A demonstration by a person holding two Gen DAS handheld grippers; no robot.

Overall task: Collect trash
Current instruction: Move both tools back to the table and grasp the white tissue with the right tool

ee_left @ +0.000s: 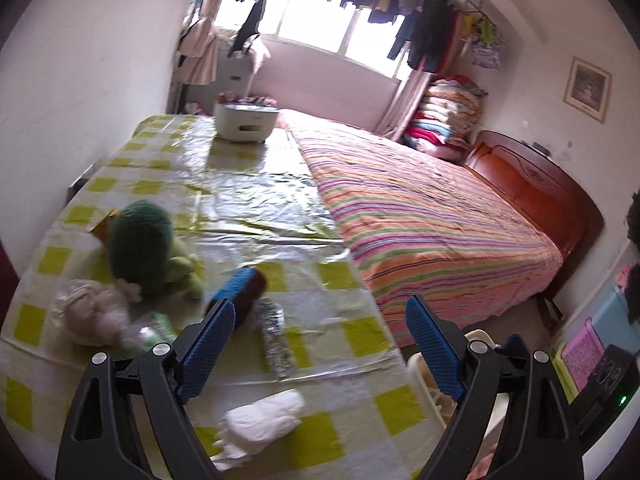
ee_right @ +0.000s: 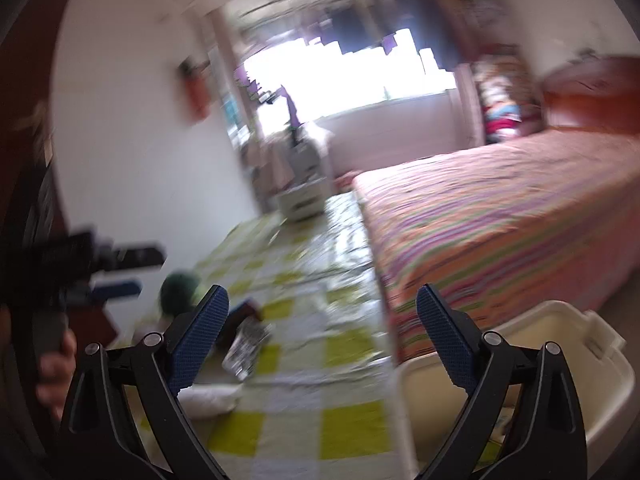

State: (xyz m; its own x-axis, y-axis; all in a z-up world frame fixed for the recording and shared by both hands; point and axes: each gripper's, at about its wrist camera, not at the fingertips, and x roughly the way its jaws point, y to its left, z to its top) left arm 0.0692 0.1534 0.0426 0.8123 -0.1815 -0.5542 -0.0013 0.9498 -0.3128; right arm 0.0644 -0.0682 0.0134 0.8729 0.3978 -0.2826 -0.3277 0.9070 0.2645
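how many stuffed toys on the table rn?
2. The green plush sits at the table's left side, and the pale plush lies just in front of it, touching it. Clear wrapping beside them is blurred and may hide more.

one tissue wad [ee_left: 262, 420], two plush toys [ee_left: 140, 248]

The right wrist view is smeared throughout (motion blur); the cream bin [ee_right: 560, 360] is cut by both grippers' fingers [ee_right: 444, 344].
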